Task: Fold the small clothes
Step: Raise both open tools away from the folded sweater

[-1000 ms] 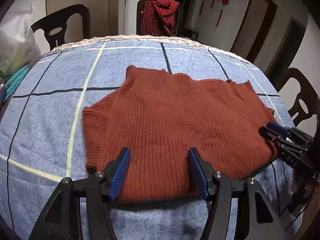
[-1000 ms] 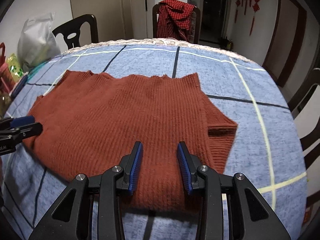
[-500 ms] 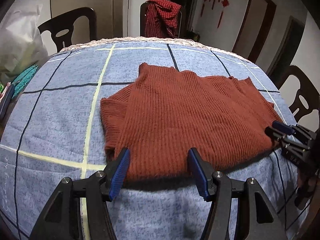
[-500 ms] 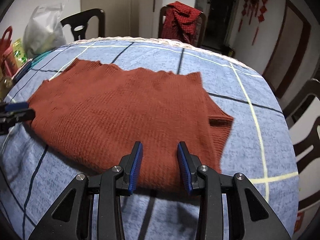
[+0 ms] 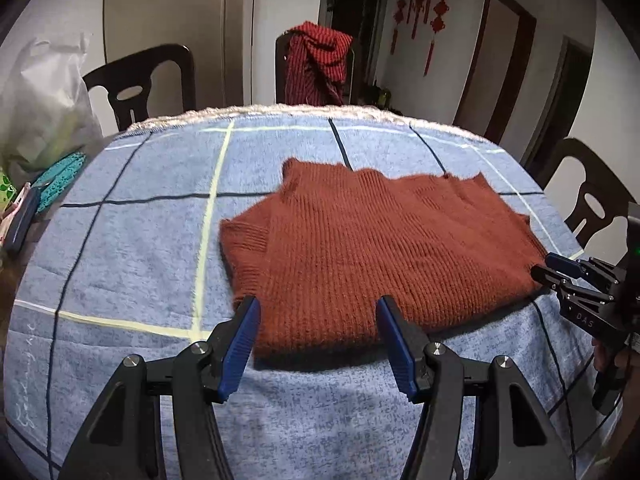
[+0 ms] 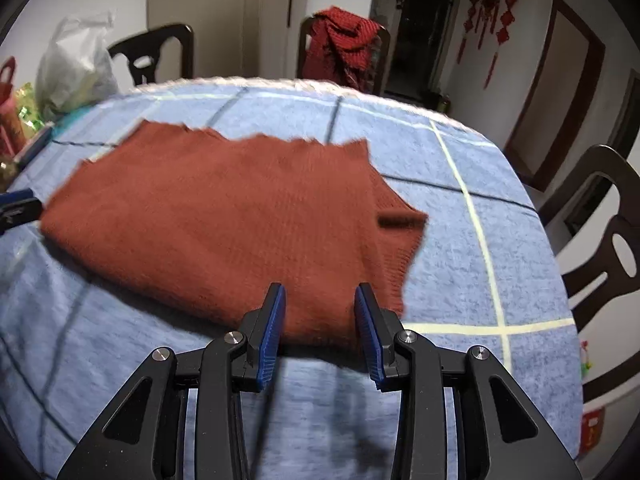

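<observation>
Left wrist view is showing a rust-brown ribbed knit sweater (image 5: 380, 248) lying flat, already doubled over, on the blue checked cloth covering the worktop (image 5: 132, 240), in its middle and well short of the far fringe. By its look the knit is soft, floppy and light, with a grippy, stretchy surface; it will likely sag and drag rather than slide, so pinching a doubled edge or corner seems wiser than a single layer. The thick near hem, just beyond both claws, looks like the best place to take hold.

The left claw (image 5: 318, 340) is hovering low over the near edge of the sweater, jaws spread wide and holding nothing, fingers pointing toward the far side. The right claw (image 6: 320, 330) is likewise gaping, empty, aimed at the hem close to the short sleeve (image 6: 400, 240); this view is blurred. Seen from the left wrist, the right claw (image 5: 554, 270) is sitting just beside the sweater's right end.
</observation>
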`<state>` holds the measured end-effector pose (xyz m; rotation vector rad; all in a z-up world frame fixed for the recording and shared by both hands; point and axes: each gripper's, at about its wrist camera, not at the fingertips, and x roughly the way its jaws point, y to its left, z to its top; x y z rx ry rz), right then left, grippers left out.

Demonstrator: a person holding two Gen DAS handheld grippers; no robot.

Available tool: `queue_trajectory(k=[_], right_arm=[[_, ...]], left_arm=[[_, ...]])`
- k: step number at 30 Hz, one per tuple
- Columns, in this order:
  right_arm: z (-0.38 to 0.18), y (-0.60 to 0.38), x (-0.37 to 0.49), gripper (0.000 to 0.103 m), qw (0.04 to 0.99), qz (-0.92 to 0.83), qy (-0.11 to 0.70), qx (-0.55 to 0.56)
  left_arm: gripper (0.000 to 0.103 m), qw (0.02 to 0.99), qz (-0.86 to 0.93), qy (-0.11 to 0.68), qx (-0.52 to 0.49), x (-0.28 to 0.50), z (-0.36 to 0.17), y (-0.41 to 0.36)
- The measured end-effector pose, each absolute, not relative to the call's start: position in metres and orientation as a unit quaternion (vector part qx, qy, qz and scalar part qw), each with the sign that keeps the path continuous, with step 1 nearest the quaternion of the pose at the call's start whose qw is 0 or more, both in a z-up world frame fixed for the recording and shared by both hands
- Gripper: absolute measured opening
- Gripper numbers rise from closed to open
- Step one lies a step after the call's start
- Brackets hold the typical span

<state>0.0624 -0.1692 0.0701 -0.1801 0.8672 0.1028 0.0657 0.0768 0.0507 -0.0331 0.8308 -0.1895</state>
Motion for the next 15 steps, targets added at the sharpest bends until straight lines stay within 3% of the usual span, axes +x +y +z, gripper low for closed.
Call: queue_trajectory(k=[8, 15], right_arm=[[0.083, -0.123, 0.055, 0.037, 0.908, 0.100, 0.391, -0.114], [0.054, -0.089, 0.071, 0.037, 0.890, 0.115, 0.422, -0.130]], left_arm=[[0.063, 0.916, -0.078, 0.394, -0.015, 0.060, 0.057, 0.094], [0.063, 0.913, -0.077, 0.401, -0.023, 0.057, 0.053, 0.109]])
